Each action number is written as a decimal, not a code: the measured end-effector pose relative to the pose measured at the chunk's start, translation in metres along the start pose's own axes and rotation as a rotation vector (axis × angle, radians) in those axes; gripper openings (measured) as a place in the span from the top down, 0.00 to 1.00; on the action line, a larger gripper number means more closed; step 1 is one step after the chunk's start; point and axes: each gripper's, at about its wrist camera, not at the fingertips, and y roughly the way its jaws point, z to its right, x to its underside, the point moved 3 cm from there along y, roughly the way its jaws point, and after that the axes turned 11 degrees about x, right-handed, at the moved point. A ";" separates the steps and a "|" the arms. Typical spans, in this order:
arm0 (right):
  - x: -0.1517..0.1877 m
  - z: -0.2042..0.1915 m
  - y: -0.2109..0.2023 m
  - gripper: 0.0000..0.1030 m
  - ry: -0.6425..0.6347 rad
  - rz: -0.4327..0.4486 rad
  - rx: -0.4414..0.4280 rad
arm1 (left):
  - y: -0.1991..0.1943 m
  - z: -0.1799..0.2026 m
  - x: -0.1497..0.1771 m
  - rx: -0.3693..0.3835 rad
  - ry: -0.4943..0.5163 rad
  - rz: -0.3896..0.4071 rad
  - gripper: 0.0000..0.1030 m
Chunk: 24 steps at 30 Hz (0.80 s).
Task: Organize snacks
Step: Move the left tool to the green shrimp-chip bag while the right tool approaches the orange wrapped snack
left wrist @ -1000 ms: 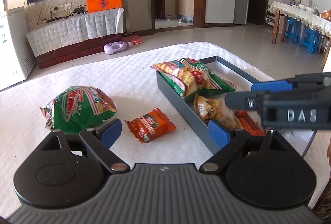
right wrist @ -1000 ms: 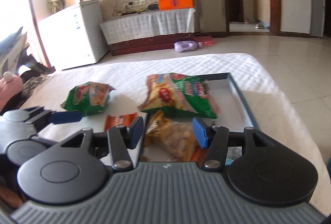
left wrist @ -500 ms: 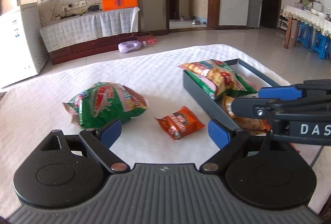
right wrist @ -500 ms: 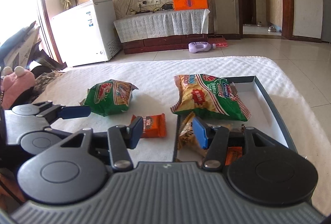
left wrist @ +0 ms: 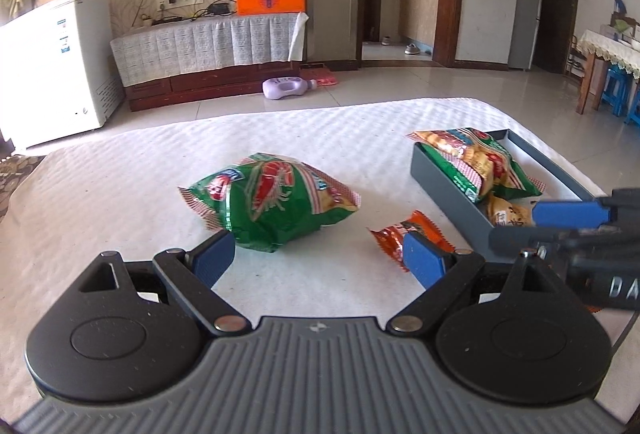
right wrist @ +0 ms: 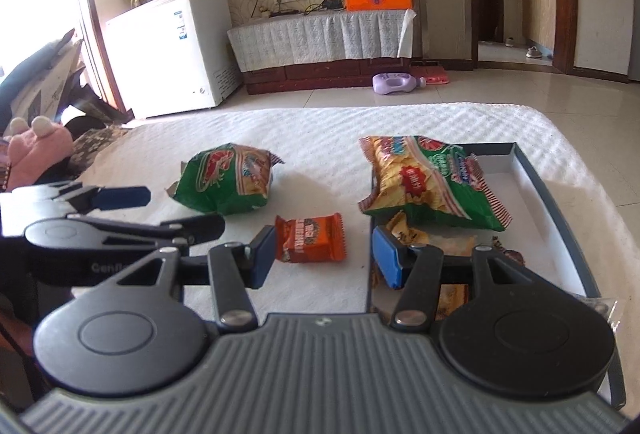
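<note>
A green shrimp-chip bag (left wrist: 272, 199) (right wrist: 228, 179) and a small orange snack packet (left wrist: 400, 234) (right wrist: 310, 238) lie on the white cloth. A grey tray (left wrist: 444, 189) (right wrist: 556, 201) to the right holds a green-and-yellow chip bag (left wrist: 476, 161) (right wrist: 428, 185), a yellow packet (left wrist: 506, 209) (right wrist: 408, 232) and more snacks near its front end. My left gripper (left wrist: 318, 260) is open and empty, just short of the green bag. My right gripper (right wrist: 324, 260) is open and empty, its fingers either side of the orange packet's near edge.
The white cloth covers a table (left wrist: 120, 193) with its edges at the far side and right. The right gripper's side shows in the left wrist view (left wrist: 580, 226), and the left gripper's in the right wrist view (right wrist: 100, 218). A pink plush toy (right wrist: 36, 145) sits at far left.
Both grippers have drawn back and swung left. The left now faces the green bag instead of the tray. The right has shifted from over the tray's snacks toward the orange packet.
</note>
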 end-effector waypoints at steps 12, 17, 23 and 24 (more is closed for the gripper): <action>0.007 -0.027 0.015 0.46 -0.040 -0.080 -0.059 | -0.009 -0.018 0.001 -0.031 -0.030 -0.005 0.09; 0.008 -0.039 0.021 0.45 -0.079 -0.088 -0.047 | -0.012 -0.024 0.000 -0.043 -0.049 0.001 0.09; 0.004 -0.043 0.035 0.39 -0.114 -0.090 0.003 | -0.015 -0.032 0.000 -0.055 -0.061 0.003 0.09; 0.004 -0.042 0.038 0.39 -0.112 -0.095 0.008 | -0.015 -0.034 0.000 -0.056 -0.061 0.002 0.09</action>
